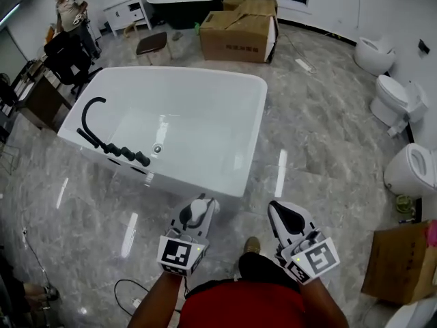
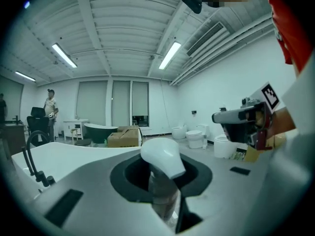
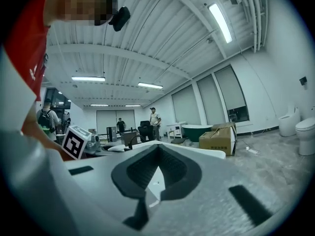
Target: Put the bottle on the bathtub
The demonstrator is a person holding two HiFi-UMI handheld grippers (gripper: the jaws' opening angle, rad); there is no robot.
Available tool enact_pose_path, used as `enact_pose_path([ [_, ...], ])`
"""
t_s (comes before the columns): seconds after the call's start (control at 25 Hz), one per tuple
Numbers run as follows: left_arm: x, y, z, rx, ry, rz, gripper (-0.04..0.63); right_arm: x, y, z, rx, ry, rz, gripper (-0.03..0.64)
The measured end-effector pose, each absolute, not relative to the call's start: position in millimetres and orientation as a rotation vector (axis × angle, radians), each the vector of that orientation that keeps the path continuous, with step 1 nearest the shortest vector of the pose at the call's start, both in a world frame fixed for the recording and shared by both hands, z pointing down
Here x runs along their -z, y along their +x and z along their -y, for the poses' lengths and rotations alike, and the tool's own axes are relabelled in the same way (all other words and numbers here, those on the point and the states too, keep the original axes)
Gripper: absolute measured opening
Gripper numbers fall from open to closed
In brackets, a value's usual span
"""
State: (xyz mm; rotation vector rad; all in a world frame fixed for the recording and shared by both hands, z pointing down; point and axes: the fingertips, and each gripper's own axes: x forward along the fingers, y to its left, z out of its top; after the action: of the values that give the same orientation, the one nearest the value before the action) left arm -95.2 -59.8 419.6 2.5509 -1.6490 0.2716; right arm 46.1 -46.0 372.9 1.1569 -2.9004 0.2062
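A white bathtub [image 1: 205, 80] stands on the grey floor ahead of me, with a black faucet [image 1: 92, 118] on its left rim. My left gripper [image 1: 199, 214] is shut on a small clear bottle with a white cap [image 1: 199, 210], held upright just short of the tub's near wall. In the left gripper view the bottle's cap [image 2: 162, 156] rises between the jaws, with the tub [image 2: 74, 156] behind it. My right gripper [image 1: 287, 219] hangs beside the left one, shut and empty; its own view shows the right gripper's [image 3: 156, 173] jaws closed together.
Cardboard boxes [image 1: 239, 29] sit beyond the tub, with a dark bathtub [image 1: 184, 2] behind them. Toilets [image 1: 399, 101] line the right wall. Another box [image 1: 403, 262] stands at the near right. A person [image 1: 68, 12] and an office chair [image 1: 65, 57] are at the far left.
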Motion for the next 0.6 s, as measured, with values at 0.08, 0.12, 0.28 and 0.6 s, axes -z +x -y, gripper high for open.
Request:
enact_pose_path([
  [0.08, -436, -92, 85, -0.282, 2.536, 1.673, 0.084, -376, 55, 73, -0.212, 1.132, 2.904, 0.005],
  [0.12, -442, -91, 97, -0.29, 2.524, 1.686, 0.084, -377, 59, 85, -0.213, 1.119, 2.905, 0.005],
  [0.28, -464, -89, 139, -0.321, 2.469, 1.726, 0.084, -381, 67, 125, -0.22, 1.077, 2.901, 0.005],
  [0.6, -527, -92, 185, -0.417, 2.455, 1.693, 0.084, -405, 60, 164, -0.263, 1.085, 2.825, 0.005],
])
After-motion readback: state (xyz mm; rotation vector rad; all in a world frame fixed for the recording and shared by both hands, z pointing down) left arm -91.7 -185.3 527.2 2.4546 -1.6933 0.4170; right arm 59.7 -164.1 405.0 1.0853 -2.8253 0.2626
